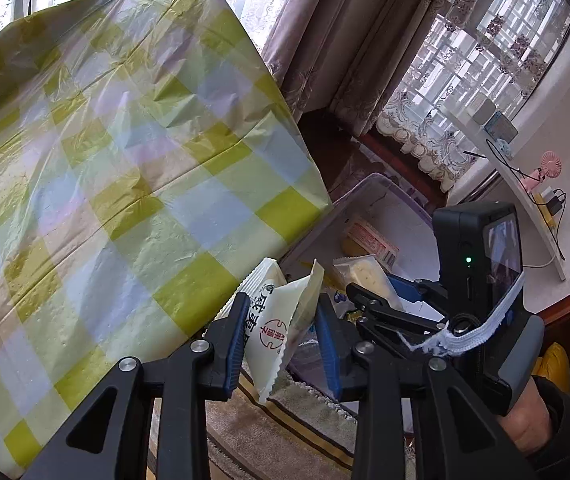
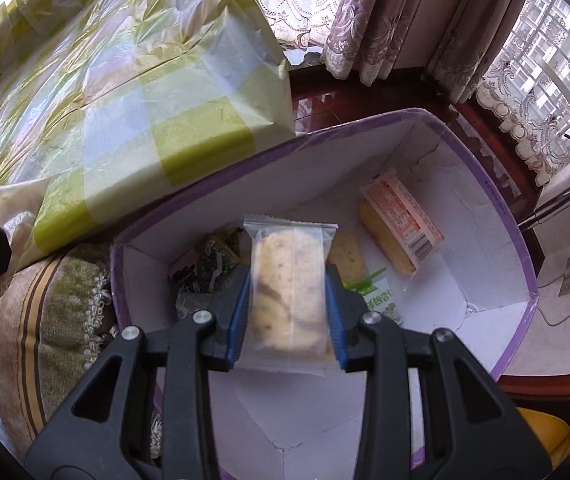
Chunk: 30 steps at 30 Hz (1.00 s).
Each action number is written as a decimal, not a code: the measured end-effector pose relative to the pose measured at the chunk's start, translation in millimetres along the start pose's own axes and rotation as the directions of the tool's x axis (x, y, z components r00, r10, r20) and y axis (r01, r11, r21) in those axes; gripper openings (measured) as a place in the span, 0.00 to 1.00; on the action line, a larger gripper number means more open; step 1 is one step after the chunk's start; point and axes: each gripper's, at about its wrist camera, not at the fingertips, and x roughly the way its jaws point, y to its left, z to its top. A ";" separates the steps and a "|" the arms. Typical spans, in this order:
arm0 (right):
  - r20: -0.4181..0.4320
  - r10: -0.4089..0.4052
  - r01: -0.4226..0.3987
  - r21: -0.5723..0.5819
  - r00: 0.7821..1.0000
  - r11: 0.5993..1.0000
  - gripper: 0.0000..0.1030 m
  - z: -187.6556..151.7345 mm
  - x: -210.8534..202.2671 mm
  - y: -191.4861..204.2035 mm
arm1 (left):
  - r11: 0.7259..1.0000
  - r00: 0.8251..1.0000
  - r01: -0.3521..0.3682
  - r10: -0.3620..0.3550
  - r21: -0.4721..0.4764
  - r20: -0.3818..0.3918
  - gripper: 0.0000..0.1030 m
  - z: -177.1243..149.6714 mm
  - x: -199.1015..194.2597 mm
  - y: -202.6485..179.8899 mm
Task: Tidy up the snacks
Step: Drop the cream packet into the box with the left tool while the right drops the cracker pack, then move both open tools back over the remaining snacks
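Crinkly white snack packet (image 1: pixel 281 328) pinched by left gripper (image 1: pixel 283 334) fingers (image 1: pixel 234 344).

Daylit lace-curtained windows (image 1: pixel 457 80), checked-cloth table (image 1: pixel 125 160), striped rug (image 2: pixel 25 320), dark wooden floor (image 2: pixel 345 104).

My left gripper (image 1: pixel 281 340) and right gripper (image 2: pixel 289 314): black angular linkage arms with silver round screws at the pivots, blue ribbed pads (image 2: pixel 239 320) lining each finger. Behind the right fingers, a black camera unit (image 1: pixel 481 280) with green LED, frayed white strap, my bare wrist (image 1: pixel 525 424) and dark sleeve.
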 end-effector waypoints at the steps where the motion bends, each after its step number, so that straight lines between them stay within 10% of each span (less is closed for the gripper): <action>1: -0.004 -0.003 0.003 0.004 1.000 1.000 0.38 -0.4 0.8 -1.3 | 1.000 1.000 0.006 -0.006 0.003 -0.005 0.33 0.6 2.1 -2.1; 11: -0.031 -0.042 0.043 0.039 0.999 0.998 0.41 -1.8 9.0 -13.0 | 0.997 0.996 0.079 -0.079 0.004 -0.052 0.34 2.2 17.9 -13.0; 18: -0.023 -0.068 0.068 0.032 0.997 0.997 0.71 0.2 8.0 -13.1 | 0.997 0.995 0.075 -0.075 -0.014 -0.060 0.40 1.3 19.3 -10.1; 30: -0.018 -0.061 0.061 0.015 0.998 0.998 0.73 1.3 4.0 -6.9 | 0.997 0.997 0.064 -0.066 -0.030 -0.044 0.41 0.4 14.0 -2.8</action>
